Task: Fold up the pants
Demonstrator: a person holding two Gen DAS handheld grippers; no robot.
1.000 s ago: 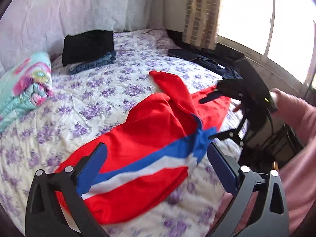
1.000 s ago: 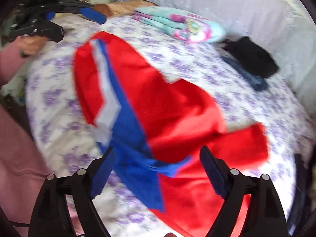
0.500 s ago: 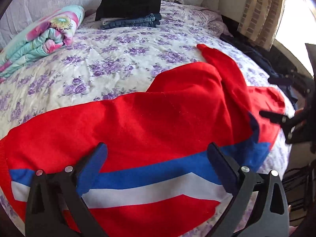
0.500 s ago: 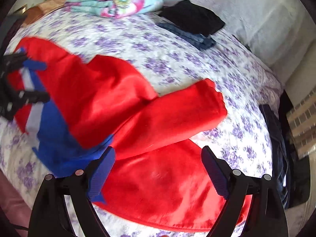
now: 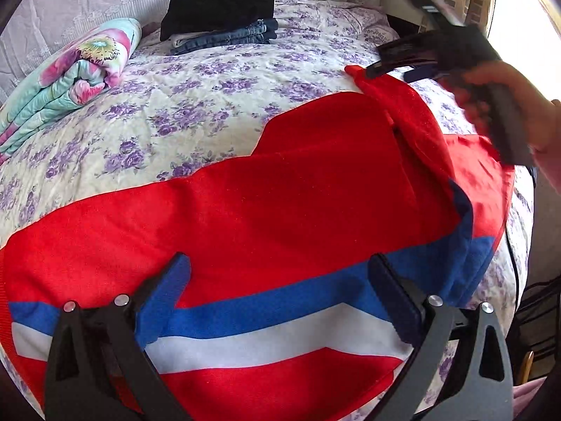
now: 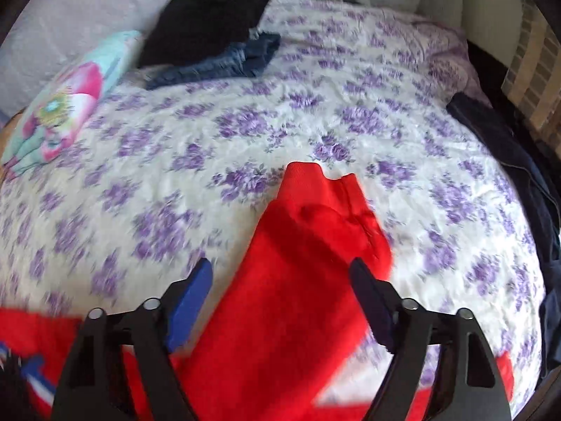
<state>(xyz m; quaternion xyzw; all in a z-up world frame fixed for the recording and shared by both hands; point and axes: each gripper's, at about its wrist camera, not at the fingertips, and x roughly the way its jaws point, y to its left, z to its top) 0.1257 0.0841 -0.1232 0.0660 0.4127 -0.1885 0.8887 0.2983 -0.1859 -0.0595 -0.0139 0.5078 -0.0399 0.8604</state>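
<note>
Red pants (image 5: 280,189) with a blue and a white stripe lie spread across the floral bedspread (image 5: 196,105). My left gripper (image 5: 280,284) hovers open just above the striped part, with nothing pinched. One red leg (image 6: 298,266) runs away toward its cuff (image 6: 305,175). My right gripper (image 6: 280,284) straddles that leg near the cuff. Its jaws are closing, with the leg between them, and the pads are still clear of the cloth. In the left wrist view a hand holds the right gripper (image 5: 389,66) at the cuff's far end.
A folded floral blanket (image 5: 70,70) lies at the far left. A stack of black and denim clothes (image 5: 221,17) sits by the pillows. A dark garment (image 6: 508,161) drapes along the bed's right edge, beside a curtain (image 6: 536,56).
My right gripper swung from the pants' middle out to the leg's cuff and its jaws narrowed a little. My left gripper sank toward the stripes, then held still.
</note>
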